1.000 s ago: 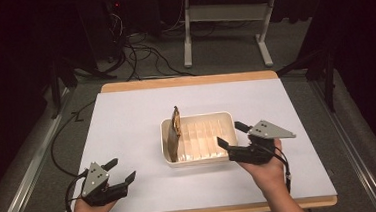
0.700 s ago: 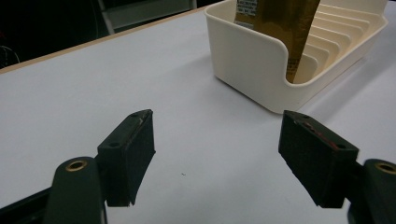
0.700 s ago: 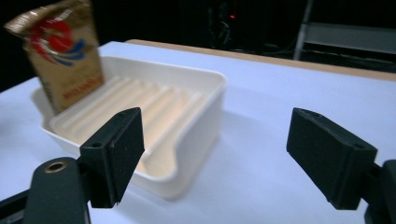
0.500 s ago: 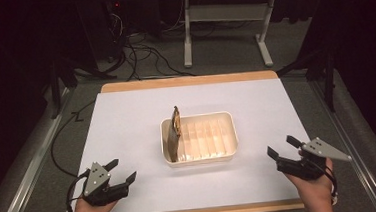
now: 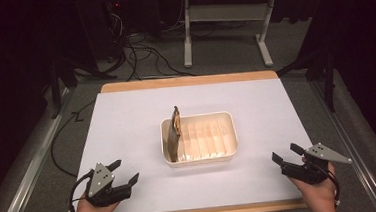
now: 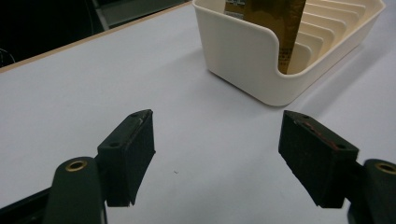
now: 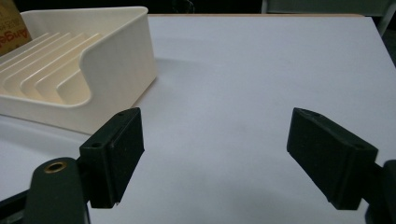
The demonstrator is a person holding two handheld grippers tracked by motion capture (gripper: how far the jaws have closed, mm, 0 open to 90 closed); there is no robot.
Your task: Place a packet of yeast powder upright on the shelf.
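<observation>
A cream slotted rack (image 5: 229, 150) sits in the middle of the white table top. A flat brown-gold packet (image 5: 176, 122) stands on edge in its leftmost slot, also seen as the packet (image 6: 275, 18) in the rack (image 6: 243, 56) and at the packet (image 7: 9, 28) by the rack (image 7: 121, 60). My left gripper (image 5: 125, 171) rests near the front left corner, open and holding nothing (image 6: 217, 154). My right gripper (image 5: 285, 154) is near the front right corner, open and bare too (image 7: 212, 154). Both are well apart from the rack.
The table (image 5: 127, 120) has a wooden edge at back and front. Cables (image 5: 137, 54) and a white desk frame (image 5: 225, 23) stand on the floor behind it. A metal rail (image 5: 25, 172) runs along the left side.
My right gripper has drawn back from the rack's right end to the front right corner of the table. The left gripper has stayed put.
</observation>
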